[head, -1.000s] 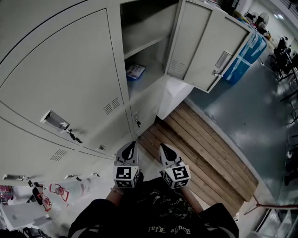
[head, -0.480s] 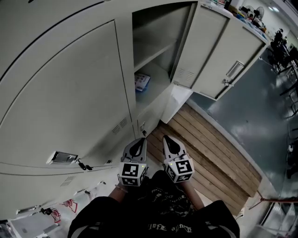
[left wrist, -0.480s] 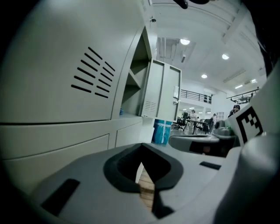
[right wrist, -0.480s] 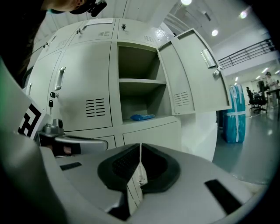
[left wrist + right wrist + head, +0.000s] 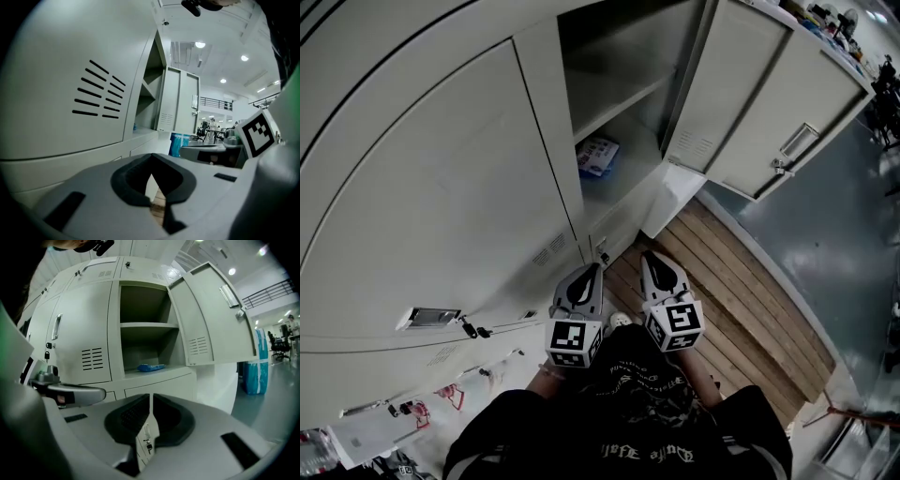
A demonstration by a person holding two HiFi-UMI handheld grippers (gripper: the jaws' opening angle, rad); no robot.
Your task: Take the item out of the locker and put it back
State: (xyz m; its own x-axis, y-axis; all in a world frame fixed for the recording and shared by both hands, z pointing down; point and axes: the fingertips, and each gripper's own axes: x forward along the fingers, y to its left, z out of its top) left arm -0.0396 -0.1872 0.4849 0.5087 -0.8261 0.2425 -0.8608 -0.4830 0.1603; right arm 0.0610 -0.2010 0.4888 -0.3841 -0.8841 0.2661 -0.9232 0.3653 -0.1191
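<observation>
1. Right now the item (image 5: 598, 155), a flat blue packet, lies on the floor of the open locker (image 5: 546, 141) compartment, under its shelf (image 5: 614, 94) and near the front edge.
2. Nothing touches it; both grippers are well apart from it, low in front of the locker.
3. The locker door (image 5: 769, 103) stands swung out to the right.
4. The left gripper (image 5: 592, 269) has its jaws pressed together with nothing between them, pointing at the closed neighbouring door (image 5: 441, 197).
5. The right gripper (image 5: 649, 255) is likewise closed and empty, just beside the left one and aimed towards the open compartment.
6. Wooden planks (image 5: 741, 300) lie on the floor below the open door.
</observation>
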